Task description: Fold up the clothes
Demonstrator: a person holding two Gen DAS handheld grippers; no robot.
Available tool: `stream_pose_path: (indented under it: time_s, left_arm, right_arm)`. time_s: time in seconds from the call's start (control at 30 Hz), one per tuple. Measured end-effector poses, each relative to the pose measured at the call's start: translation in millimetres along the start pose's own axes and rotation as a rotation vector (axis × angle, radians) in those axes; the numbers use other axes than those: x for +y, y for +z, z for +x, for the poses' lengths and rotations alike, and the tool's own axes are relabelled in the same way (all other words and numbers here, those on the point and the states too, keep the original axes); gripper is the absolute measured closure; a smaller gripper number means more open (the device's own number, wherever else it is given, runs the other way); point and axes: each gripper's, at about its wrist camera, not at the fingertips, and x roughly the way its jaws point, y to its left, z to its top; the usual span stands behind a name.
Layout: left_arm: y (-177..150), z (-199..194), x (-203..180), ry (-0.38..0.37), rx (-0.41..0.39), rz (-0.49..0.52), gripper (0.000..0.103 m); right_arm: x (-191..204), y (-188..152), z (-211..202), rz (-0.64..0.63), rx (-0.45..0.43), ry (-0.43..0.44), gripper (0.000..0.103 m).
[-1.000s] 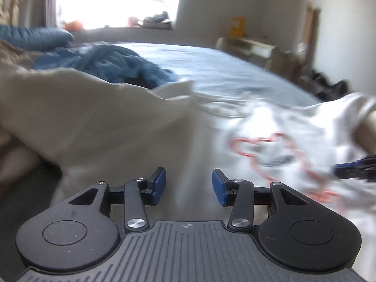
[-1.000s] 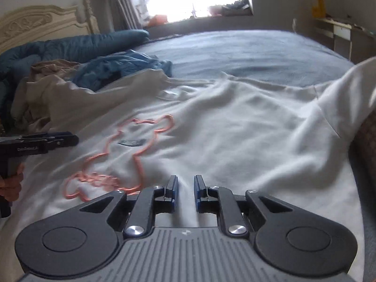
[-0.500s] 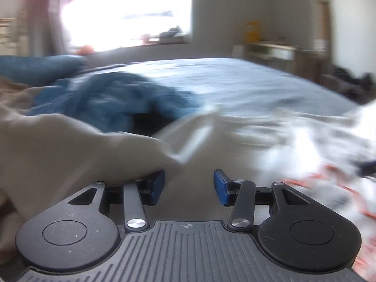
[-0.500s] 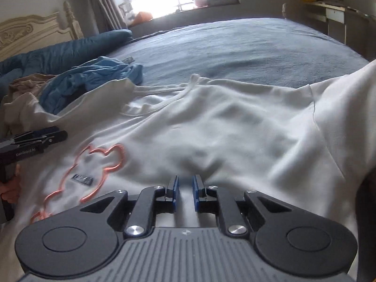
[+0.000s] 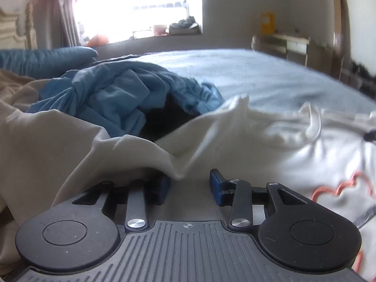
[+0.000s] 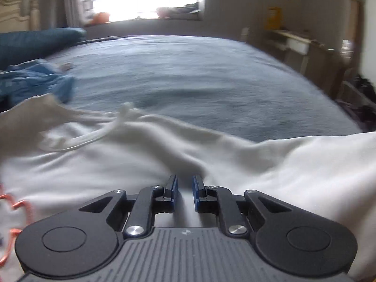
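Observation:
A white hooded sweatshirt [image 5: 270, 145] with an orange bear outline [image 5: 340, 185] lies spread on the bed. My left gripper [image 5: 190, 178] sits low at its left side. Its jaws stand apart and are opening a little. A cream fold of the garment [image 5: 131, 155] drapes over the left finger, and no pad presses cloth. My right gripper [image 6: 184, 181] rests on the sweatshirt [image 6: 117, 169] near the collar and drawstrings [image 6: 94, 136]. Its jaws are opening from a narrow gap. A cloth ridge runs up to them, with white cloth showing in the gap.
A crumpled blue garment [image 5: 117, 94] lies just beyond the sweatshirt on the left, also in the right wrist view [image 6: 35, 80]. The grey-blue bed cover [image 6: 188, 75] stretches to the window wall. A dark blue pillow [image 5: 47, 58] lies at far left, a desk [image 5: 289, 42] at right.
The left gripper has swung left from the bear print towards the blue garment, and a fold now lies over its left finger. The right gripper slid up the sweatshirt to the collar.

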Motion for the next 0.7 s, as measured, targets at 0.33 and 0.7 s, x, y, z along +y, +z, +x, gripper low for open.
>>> stream_pose_path:
  time_s: [0.33,0.7]
  left_arm:
    - [-8,-66,-5,-0.074,0.038,-0.024,0.056]
    - [-44,-128,-117,-0.301,0.065,0.075,0.053]
  right_arm:
    - [-35,-34,-122,0.039,0.048,0.348,0.077]
    - [-69,-83,-207,0.101,0.075,0.297,0.074]
